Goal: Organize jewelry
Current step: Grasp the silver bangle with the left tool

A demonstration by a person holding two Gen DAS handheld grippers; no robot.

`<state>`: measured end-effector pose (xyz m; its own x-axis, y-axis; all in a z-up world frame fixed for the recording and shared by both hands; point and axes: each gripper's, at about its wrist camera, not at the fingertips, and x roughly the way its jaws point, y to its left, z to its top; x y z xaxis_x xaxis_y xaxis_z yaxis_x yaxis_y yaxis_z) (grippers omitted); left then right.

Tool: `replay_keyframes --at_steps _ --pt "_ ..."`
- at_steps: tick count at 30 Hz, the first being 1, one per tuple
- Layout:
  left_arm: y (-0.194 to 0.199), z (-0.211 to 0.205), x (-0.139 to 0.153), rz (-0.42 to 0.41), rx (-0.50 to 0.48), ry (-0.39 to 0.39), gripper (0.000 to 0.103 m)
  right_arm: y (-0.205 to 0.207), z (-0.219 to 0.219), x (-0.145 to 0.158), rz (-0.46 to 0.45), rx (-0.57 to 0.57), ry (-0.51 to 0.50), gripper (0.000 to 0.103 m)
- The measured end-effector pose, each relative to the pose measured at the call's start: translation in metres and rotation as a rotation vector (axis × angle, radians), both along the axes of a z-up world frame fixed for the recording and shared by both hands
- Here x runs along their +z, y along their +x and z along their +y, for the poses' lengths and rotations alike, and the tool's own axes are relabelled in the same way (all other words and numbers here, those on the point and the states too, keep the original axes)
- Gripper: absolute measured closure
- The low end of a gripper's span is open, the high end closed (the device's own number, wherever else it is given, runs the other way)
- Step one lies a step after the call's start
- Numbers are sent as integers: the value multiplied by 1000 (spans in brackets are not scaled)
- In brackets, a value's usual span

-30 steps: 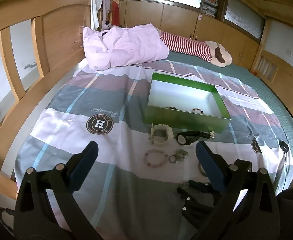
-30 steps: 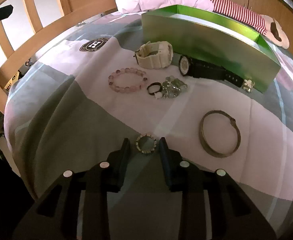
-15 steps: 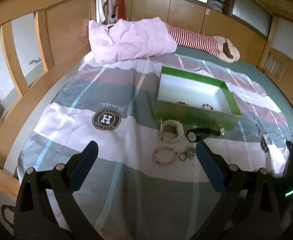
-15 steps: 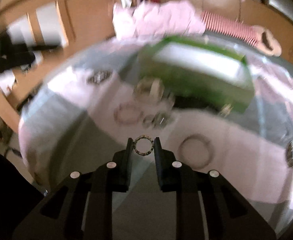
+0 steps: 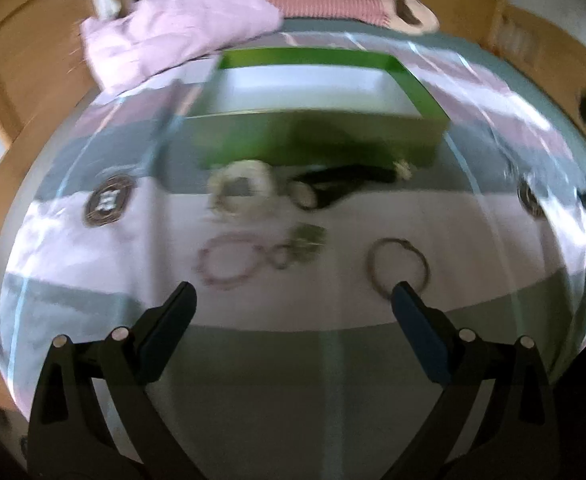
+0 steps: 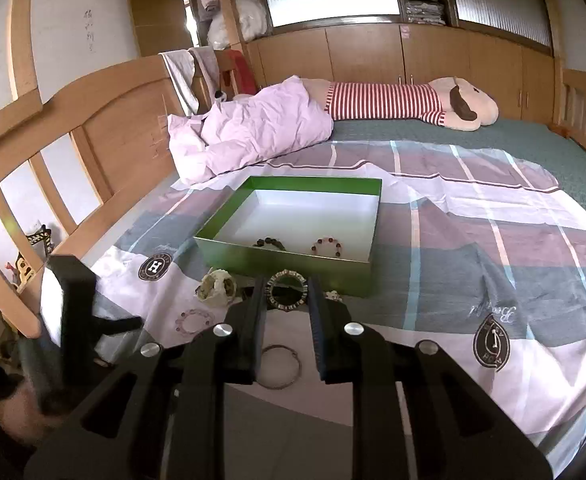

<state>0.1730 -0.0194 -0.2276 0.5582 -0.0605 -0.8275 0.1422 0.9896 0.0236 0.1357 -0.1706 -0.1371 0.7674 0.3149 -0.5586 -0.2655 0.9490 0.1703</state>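
My right gripper (image 6: 287,294) is shut on a small beaded bracelet (image 6: 287,280), held in the air before the green box (image 6: 217,242). Two bracelets lie inside the box (image 5: 317,148). My left gripper (image 5: 293,294) is open and empty, low over the bedsheet. Ahead of it lie a pink bead bracelet (image 5: 229,262), a small ring with a charm cluster (image 5: 301,242), a metal bangle (image 5: 399,266), a white watch (image 5: 245,194) and a black watch (image 5: 333,188). The bangle (image 6: 279,366) and pink bracelet (image 6: 195,322) also show in the right wrist view.
A pink quilt (image 6: 249,132) and a striped plush toy (image 6: 405,104) lie at the far end of the bed. A wooden bed rail (image 6: 73,148) runs along the left. The left gripper's body (image 6: 73,312) shows at the left of the right wrist view.
My right gripper closed on the small beaded bracelet and lifted it off the sheet toward the box. My left gripper dropped down and forward, closer to the jewelry.
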Motion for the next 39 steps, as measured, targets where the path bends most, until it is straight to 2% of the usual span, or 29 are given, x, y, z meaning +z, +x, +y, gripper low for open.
replay_keyframes --at_steps 6,8,12,17,18,20,21,25,29,31,34,39 --pt "9 -62 -29 26 -95 72 10 -4 -5 -1 4 2 5 82" --pt "13 -73 -39 49 -114 89 14 -4 -7 -1 5 -2 8 82" --pt "23 -87 -61 110 -134 118 14 -3 -15 -4 15 -15 11 82" --pt "38 -81 -66 127 -85 49 15 -3 -19 -6 18 -20 11 82" --pt "40 -81 -66 122 -83 40 17 -3 -19 -6 19 -21 10 82" --pt "42 -82 -65 108 -90 17 39 -3 -20 -7 21 -22 8 82" --pt "42 -84 -63 102 -98 14 44 -3 -21 -8 22 -24 7 82" --pt "38 -82 -59 108 -110 -2 45 -2 -24 -10 26 -33 3 82" --pt "28 -69 -42 68 -102 -13 45 -5 -25 -7 6 -42 -1 82" --pt "19 -56 -23 23 -90 -45 45 -6 -23 -6 -6 -43 -5 82" --pt "3 -38 12 -61 -81 -82 45 -9 -19 -4 -20 -39 -15 82" --pt "-32 11 81 -254 -30 -114 45 -15 -11 -1 -41 -37 -27 82"
